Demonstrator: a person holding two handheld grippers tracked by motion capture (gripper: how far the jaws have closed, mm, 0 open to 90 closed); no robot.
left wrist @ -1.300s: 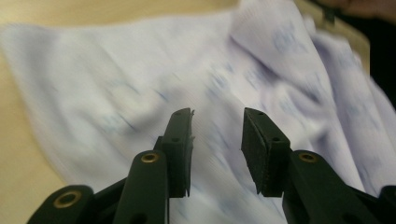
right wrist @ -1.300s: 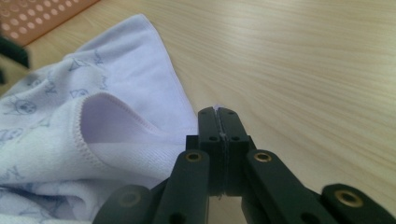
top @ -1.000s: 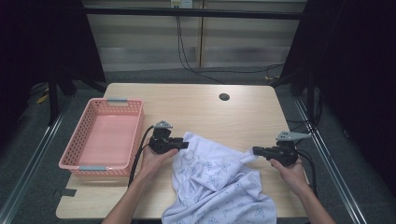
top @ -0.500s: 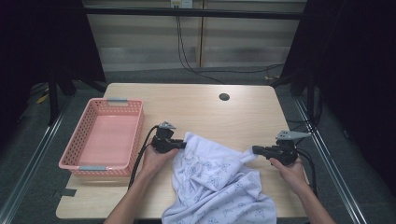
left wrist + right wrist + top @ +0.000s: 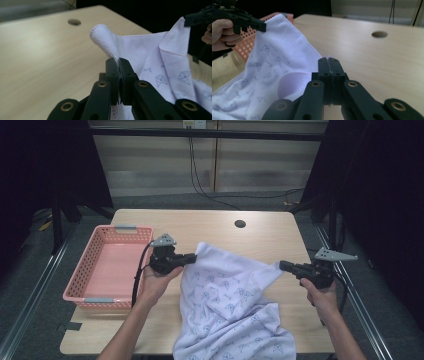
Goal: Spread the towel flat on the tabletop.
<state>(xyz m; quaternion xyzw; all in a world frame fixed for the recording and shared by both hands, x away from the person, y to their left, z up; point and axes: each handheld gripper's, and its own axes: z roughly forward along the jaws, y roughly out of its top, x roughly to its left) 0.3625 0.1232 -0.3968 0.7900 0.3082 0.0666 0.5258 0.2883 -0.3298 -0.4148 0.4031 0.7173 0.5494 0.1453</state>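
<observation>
A white cloth with small printed figures (image 5: 227, 300) hangs stretched between my two grippers and spills down over the table's front edge. My left gripper (image 5: 192, 257) is shut on its left top corner; in the left gripper view the cloth (image 5: 150, 55) bulges out past the closed jaws of that gripper (image 5: 119, 62). My right gripper (image 5: 283, 265) is shut on the opposite corner, and in the right gripper view a thin edge of cloth (image 5: 287, 57) sits between the jaws of the gripper (image 5: 329, 61). Both corners are lifted off the wooden table (image 5: 210, 227).
A pink plastic basket (image 5: 80, 287) stands at the table's left side, close to my left hand. A round cable hole (image 5: 240, 224) is in the tabletop at the back. Dark floor and metal rails run along both table sides.
Both grippers have drawn apart and lifted slightly, pulling the cloth's top edge taut between them. The cloth now spreads wider than a second ago.
</observation>
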